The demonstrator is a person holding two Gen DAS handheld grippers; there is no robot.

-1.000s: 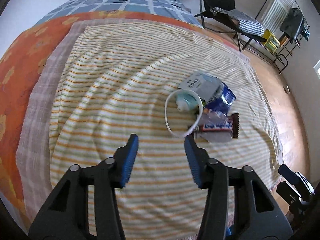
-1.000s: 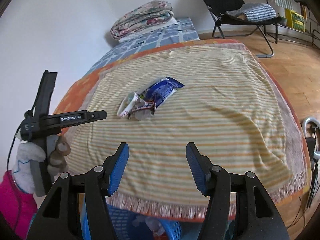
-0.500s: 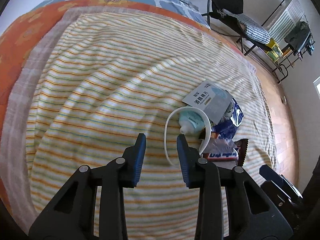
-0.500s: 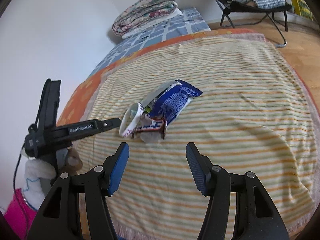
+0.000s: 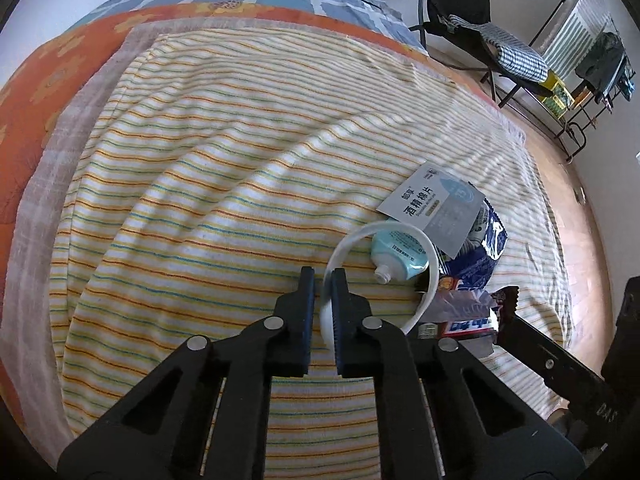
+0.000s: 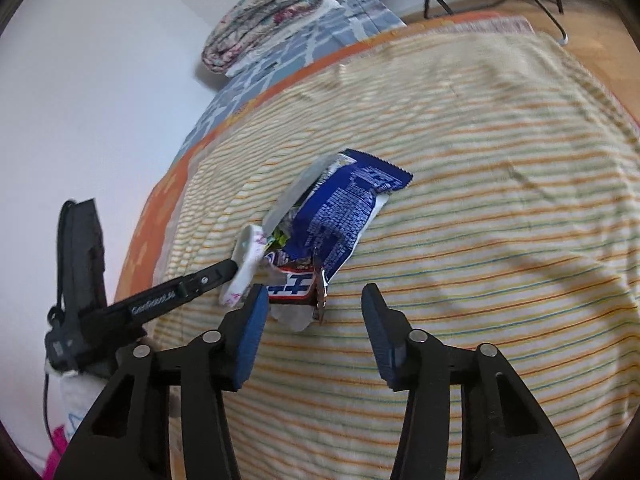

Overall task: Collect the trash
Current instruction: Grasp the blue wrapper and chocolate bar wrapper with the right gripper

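Observation:
A small heap of trash lies on the striped blanket. In it are a white plastic ring, a pale blue tube, a white sachet with printed text, a dark blue wrapper and a brown candy wrapper. My left gripper is shut on the near rim of the white ring, which shows in the right wrist view too. My right gripper is open, its fingers either side of the candy wrapper's near end.
The blanket covers a bed with an orange sheet and a folded quilt at its head. A black folding chair and a metal rack stand on the wooden floor beyond the bed.
My left gripper has moved forward and closed on the white ring. My right gripper has moved in toward the heap and stays open.

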